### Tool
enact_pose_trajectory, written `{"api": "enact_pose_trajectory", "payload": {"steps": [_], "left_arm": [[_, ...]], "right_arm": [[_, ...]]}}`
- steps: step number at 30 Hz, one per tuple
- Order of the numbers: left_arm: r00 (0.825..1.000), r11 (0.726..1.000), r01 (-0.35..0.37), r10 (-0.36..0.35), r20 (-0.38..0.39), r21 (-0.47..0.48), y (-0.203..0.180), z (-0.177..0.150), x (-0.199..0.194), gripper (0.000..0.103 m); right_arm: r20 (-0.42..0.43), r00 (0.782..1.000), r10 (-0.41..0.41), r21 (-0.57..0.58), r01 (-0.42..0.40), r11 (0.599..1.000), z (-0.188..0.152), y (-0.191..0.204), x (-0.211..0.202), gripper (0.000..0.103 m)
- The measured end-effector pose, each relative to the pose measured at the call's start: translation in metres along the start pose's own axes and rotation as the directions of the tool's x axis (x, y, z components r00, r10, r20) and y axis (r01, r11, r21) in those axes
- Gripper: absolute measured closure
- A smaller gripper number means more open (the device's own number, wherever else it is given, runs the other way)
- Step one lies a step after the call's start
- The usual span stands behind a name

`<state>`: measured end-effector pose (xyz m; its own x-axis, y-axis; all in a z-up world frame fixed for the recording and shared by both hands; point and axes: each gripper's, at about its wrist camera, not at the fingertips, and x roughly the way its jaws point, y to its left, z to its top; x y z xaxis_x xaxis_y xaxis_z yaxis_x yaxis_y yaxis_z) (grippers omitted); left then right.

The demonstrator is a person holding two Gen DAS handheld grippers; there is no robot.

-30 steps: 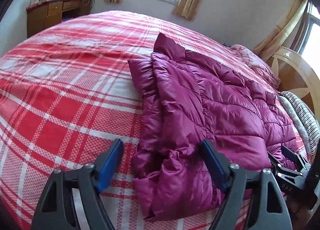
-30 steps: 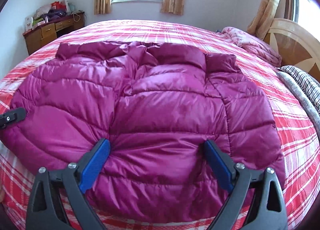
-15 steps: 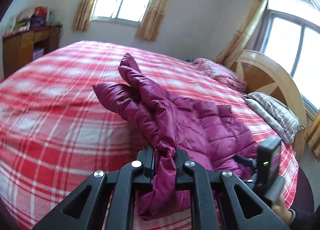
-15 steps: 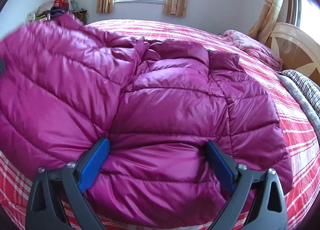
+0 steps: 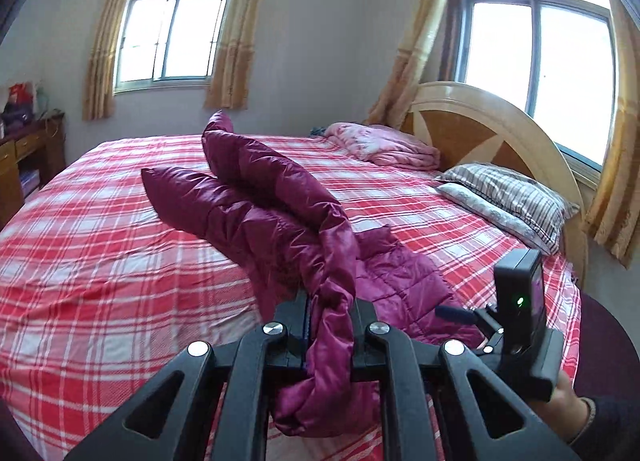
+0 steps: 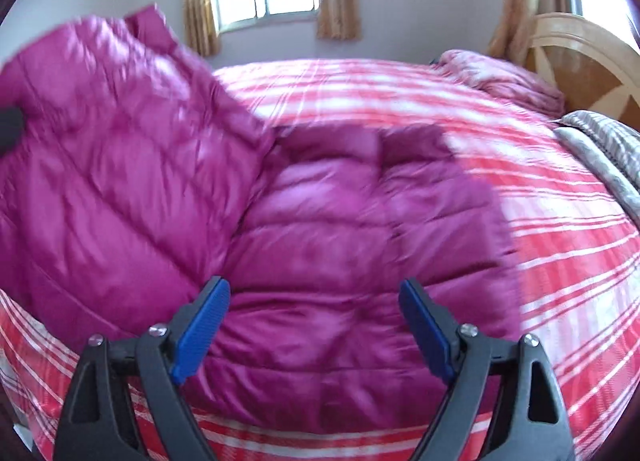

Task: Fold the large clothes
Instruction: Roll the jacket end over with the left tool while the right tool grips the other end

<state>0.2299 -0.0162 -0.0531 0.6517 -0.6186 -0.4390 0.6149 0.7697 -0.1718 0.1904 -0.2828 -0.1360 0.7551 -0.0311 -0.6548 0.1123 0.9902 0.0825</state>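
Observation:
A magenta quilted puffer jacket (image 5: 256,197) lies on a red-and-white plaid bed (image 5: 100,245). My left gripper (image 5: 330,325) is shut on the jacket's near edge and holds that side raised above the bed. In the right wrist view the jacket (image 6: 340,245) fills the middle, with its left half (image 6: 104,165) lifted and tilted. My right gripper (image 6: 314,325) is open, its blue pads (image 6: 206,321) just over the jacket's near hem, gripping nothing. The right gripper's body (image 5: 520,313) shows at the lower right of the left wrist view.
A wooden headboard (image 5: 492,137) stands at the right, with a striped pillow (image 5: 508,197) and a pink folded blanket (image 5: 384,145) before it. A wooden desk (image 5: 24,165) with clutter stands at the far left. Curtained windows (image 5: 172,41) are behind the bed.
My left gripper shut on the jacket's edge and lifted it, raising the left half off the bed. My right gripper stayed open and shifted slightly over the hem.

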Motion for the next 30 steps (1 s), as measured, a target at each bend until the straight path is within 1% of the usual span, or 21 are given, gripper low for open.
{"api": "enact_pose_trajectory", "payload": {"steps": [3,4,5,8,11,15,16,18,20,21,22,23,24,25,27,29,30], "left_arm": [[0.999,0.997,0.044,-0.043,-0.01,0.061,-0.027,0.007,0.021,0.092],[0.998,0.995,0.057,-0.056,-0.014,0.078,-0.036,0.009,0.027,0.092],[0.997,0.992,0.081,-0.079,-0.023,0.095,-0.046,0.01,0.037,0.092],[0.988,0.978,0.146,-0.137,-0.072,0.148,-0.075,0.006,0.066,0.092],[0.976,0.963,0.194,-0.169,-0.14,0.187,-0.102,-0.005,0.101,0.092],[0.954,0.946,0.24,-0.189,-0.234,0.217,-0.122,-0.023,0.148,0.091],[0.949,0.945,0.243,-0.186,-0.253,0.218,-0.124,-0.027,0.158,0.091],[0.947,0.95,0.238,-0.18,-0.268,0.203,-0.123,-0.036,0.176,0.087],[0.95,0.953,0.225,-0.167,-0.265,0.205,-0.125,-0.039,0.179,0.085],[0.95,0.953,0.221,-0.163,-0.265,0.209,-0.128,-0.038,0.176,0.081],[0.949,0.949,0.228,-0.167,-0.267,0.217,-0.131,-0.037,0.173,0.073],[0.95,0.945,0.23,-0.167,-0.264,0.231,-0.133,-0.036,0.169,0.068],[0.954,0.94,0.224,-0.158,-0.253,0.256,-0.136,-0.036,0.163,0.059],[0.958,0.937,0.216,-0.15,-0.242,0.275,-0.138,-0.035,0.161,0.054],[0.968,0.927,0.199,-0.136,-0.209,0.317,-0.143,-0.031,0.154,0.049],[0.98,0.919,0.163,-0.107,-0.169,0.358,-0.148,-0.026,0.143,0.047],[0.985,0.916,0.145,-0.1,-0.139,0.374,-0.149,-0.023,0.136,0.043]], "right_arm": [[-0.012,0.999,-0.052,0.03,0.052,0.998,0.006,-0.028,0.004,0.015],[-0.017,0.997,-0.071,0.056,0.072,0.996,0.007,-0.043,0.007,0.015],[-0.023,0.997,-0.073,0.079,0.074,0.994,0.007,-0.053,0.01,0.015],[-0.055,0.996,-0.075,0.148,0.082,0.986,0.0,-0.079,0.019,0.015],[-0.077,0.993,-0.09,0.215,0.105,0.971,-0.01,-0.104,0.025,0.015],[-0.088,0.994,-0.07,0.292,0.093,0.952,-0.015,-0.131,0.024,0.015],[-0.086,0.994,-0.067,0.315,0.091,0.945,-0.016,-0.138,0.023,0.015],[-0.077,0.995,-0.061,0.337,0.083,0.938,-0.016,-0.145,0.022,0.015],[-0.079,0.995,-0.057,0.337,0.08,0.938,-0.017,-0.147,0.023,0.015],[-0.084,0.995,-0.055,0.338,0.08,0.938,-0.018,-0.147,0.025,0.015],[-0.091,0.995,-0.048,0.344,0.077,0.936,-0.019,-0.147,0.027,0.015],[-0.097,0.994,-0.044,0.354,0.076,0.932,-0.021,-0.148,0.029,0.015],[-0.097,0.995,-0.039,0.361,0.071,0.93,-0.022,-0.149,0.03,0.015],[-0.091,0.995,-0.042,0.359,0.072,0.931,-0.022,-0.149,0.029,0.015],[-0.087,0.995,-0.043,0.362,0.072,0.929,-0.022,-0.148,0.027,0.015],[-0.081,0.996,-0.041,0.372,0.068,0.926,-0.024,-0.153,0.028,0.015],[-0.078,0.996,-0.039,0.376,0.066,0.924,-0.025,-0.153,0.027,0.015]]}}
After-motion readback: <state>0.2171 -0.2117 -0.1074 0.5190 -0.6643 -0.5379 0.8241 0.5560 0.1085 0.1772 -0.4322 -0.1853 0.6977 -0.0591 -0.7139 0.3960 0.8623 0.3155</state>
